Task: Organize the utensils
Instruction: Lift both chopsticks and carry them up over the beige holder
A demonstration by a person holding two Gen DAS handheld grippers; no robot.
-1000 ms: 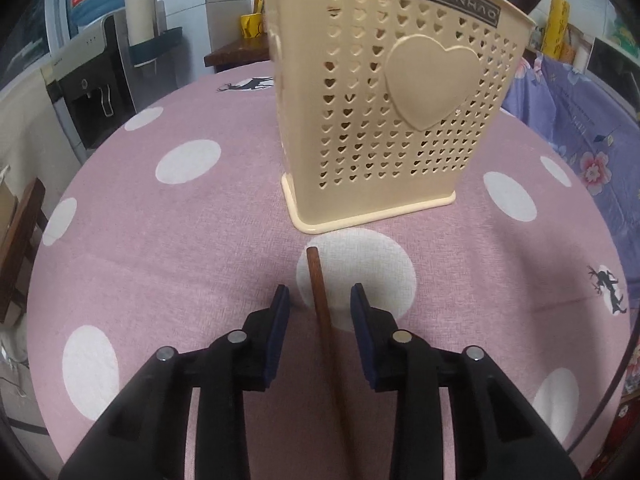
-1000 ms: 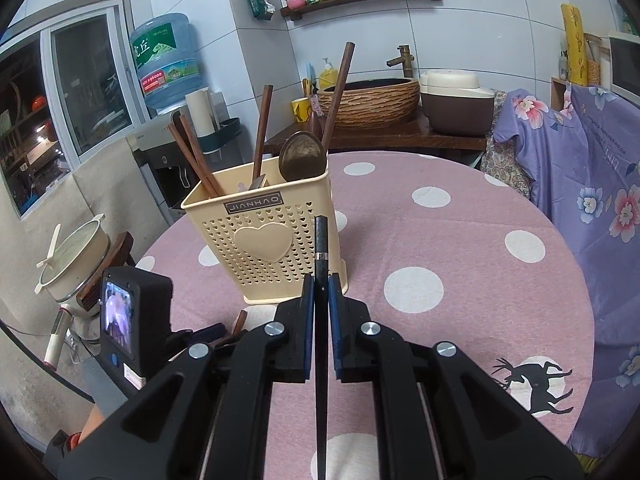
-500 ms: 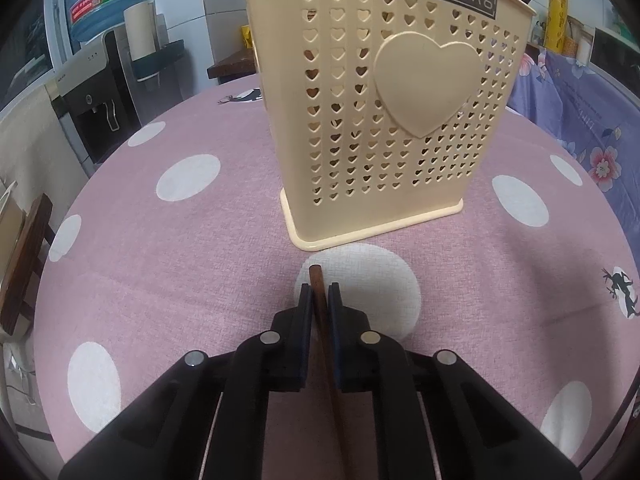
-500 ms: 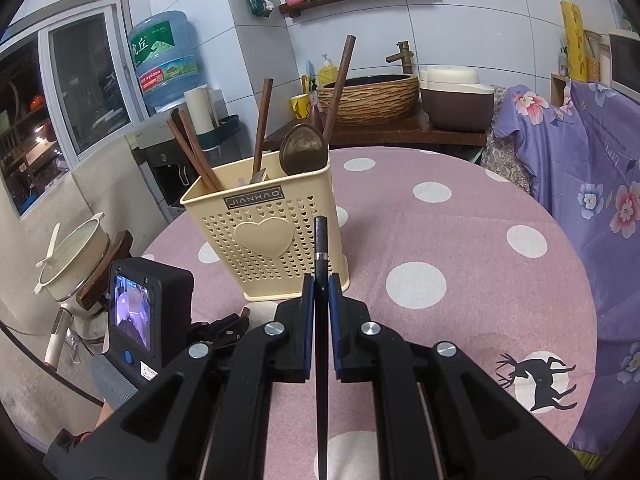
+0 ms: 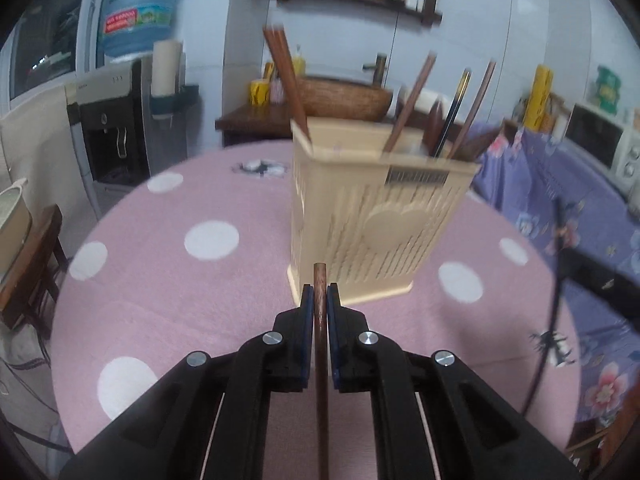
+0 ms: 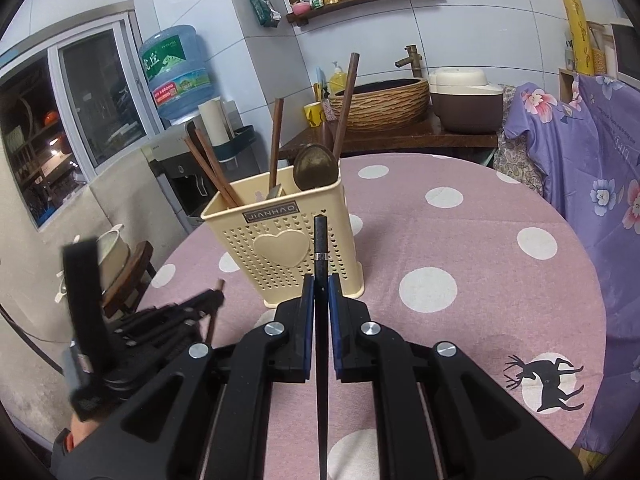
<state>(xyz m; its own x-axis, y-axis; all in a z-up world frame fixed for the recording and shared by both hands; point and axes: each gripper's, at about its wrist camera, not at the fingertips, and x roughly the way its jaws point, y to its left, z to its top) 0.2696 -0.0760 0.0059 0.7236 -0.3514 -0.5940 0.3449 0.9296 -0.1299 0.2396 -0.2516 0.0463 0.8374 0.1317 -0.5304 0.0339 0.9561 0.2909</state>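
Note:
A cream perforated utensil holder (image 5: 372, 220) (image 6: 288, 248) with a heart on its front stands on the pink polka-dot table (image 5: 200, 280). It holds several brown chopsticks (image 6: 276, 148) and a dark spoon (image 6: 315, 167). My left gripper (image 5: 320, 298) is shut on a brown wooden chopstick (image 5: 320, 320), lifted off the table in front of the holder. It also shows in the right wrist view (image 6: 200, 308) at the left. My right gripper (image 6: 320, 292) is shut on a black chopstick (image 6: 321, 248) pointing at the holder.
A water dispenser (image 6: 176, 120) stands beyond the table's left edge. A woven basin (image 6: 384, 100) and a cooker (image 6: 464, 100) sit on a wooden counter behind. A purple floral cloth (image 6: 580, 160) hangs at the right. A pot on a stool (image 6: 116, 256) is at the left.
My left gripper closed on the brown chopstick and raised it off the table, so the holder's top now shows. My right gripper held the black chopstick almost still.

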